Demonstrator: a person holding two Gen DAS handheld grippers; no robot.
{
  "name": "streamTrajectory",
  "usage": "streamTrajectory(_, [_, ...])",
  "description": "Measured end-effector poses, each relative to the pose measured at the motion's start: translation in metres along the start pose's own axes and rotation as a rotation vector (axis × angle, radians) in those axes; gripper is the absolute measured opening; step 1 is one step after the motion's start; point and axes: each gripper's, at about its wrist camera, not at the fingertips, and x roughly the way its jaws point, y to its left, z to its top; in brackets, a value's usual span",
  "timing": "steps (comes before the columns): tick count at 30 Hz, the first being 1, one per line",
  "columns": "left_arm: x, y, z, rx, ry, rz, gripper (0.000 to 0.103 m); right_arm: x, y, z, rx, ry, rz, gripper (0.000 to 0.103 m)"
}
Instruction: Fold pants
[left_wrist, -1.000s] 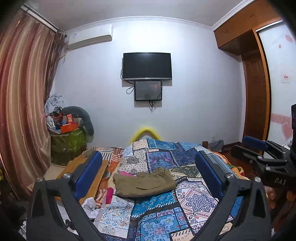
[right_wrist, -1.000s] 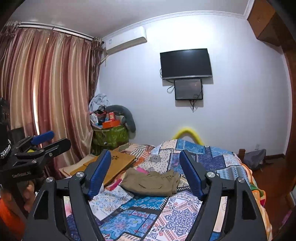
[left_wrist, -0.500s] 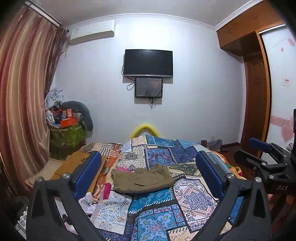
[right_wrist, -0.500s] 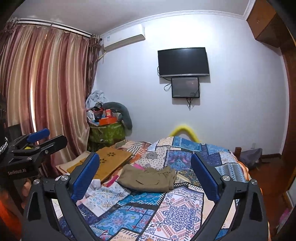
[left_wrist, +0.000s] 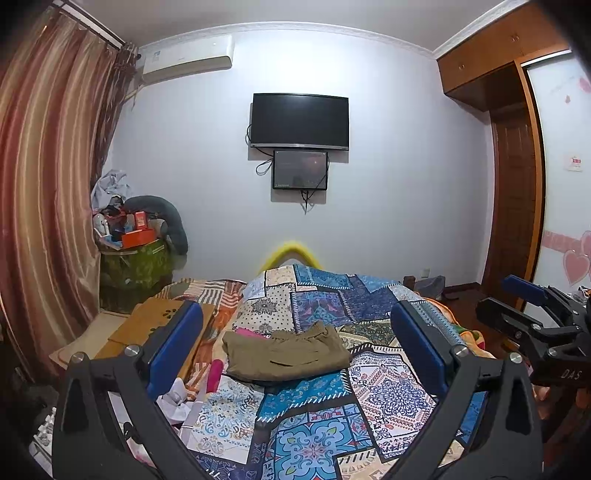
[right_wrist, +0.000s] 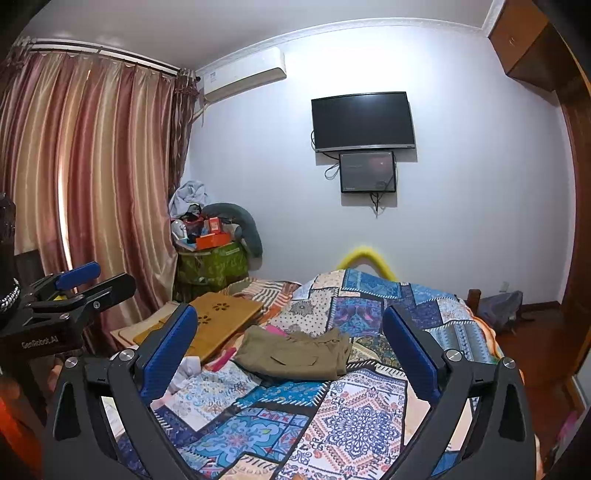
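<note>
The pants (left_wrist: 286, 356) are seen lying as a compact olive bundle on the patchwork bed (left_wrist: 380, 395), toward its far half, with something pink (left_wrist: 251, 333) showing at their 10 o'clock edge. A wooden board (right_wrist: 218, 317) lies further out at 9 o'clock. Both the left tongs (left_wrist: 295, 347) and the right tongs (right_wrist: 290, 349) are held wide apart and empty, well short of the cloth. The folding is judged nearly or wholly done; if another fold is wanted, an edge must be approached and pinched by both tongs.
</note>
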Motion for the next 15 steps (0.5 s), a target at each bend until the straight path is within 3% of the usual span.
streamTrajectory(15, [0.0076, -0.0034, -0.0042, 0.002, 0.018, -0.011, 0.103, -0.0015, -0.0031, -0.0002, 0.012, 0.007, -0.001, 0.1])
